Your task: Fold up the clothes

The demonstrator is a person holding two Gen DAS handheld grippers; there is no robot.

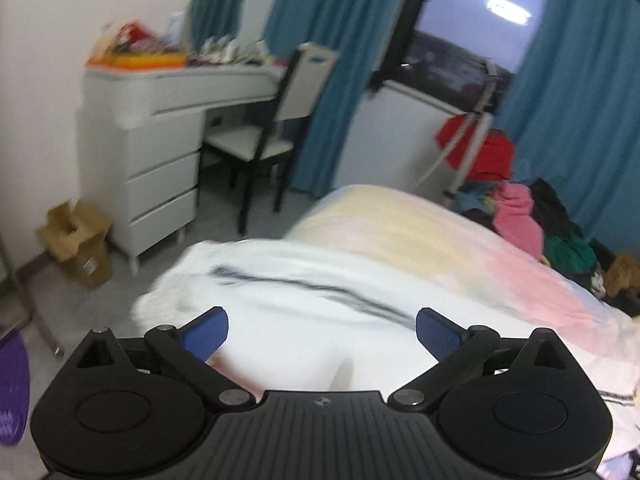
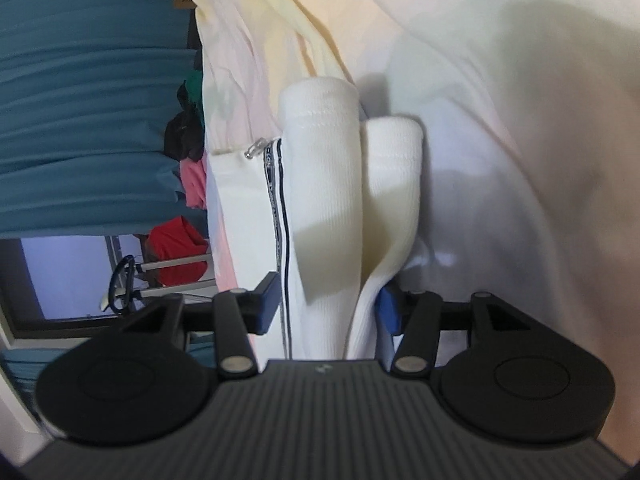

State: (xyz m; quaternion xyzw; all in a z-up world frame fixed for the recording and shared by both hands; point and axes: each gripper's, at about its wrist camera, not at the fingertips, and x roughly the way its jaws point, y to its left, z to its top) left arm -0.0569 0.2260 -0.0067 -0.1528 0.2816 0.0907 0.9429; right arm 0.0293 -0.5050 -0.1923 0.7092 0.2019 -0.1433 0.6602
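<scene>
White ribbed garment (image 2: 328, 208) with a dark side stripe lies on the pastel bedspread (image 1: 420, 224), its folds running between the right gripper's (image 2: 328, 308) parted blue pads, unpinched. Left gripper (image 1: 322, 334) gapes wide above the cloth. Farther off stands a chair (image 1: 272, 128).

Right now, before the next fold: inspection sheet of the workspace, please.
Surface: bed, pastel sheet.
Job's things: white garment with dark stripe, lying on the bed; its ribbed cuffs lie ahead of the right tongs.
Clutter: clothes pile by the curtain.
Grippers: left tongs open, empty; right tongs open, fabric between the pads.
Cables: nothing seen.
Surroundings: dresser, chair, window, cardboard box.
</scene>
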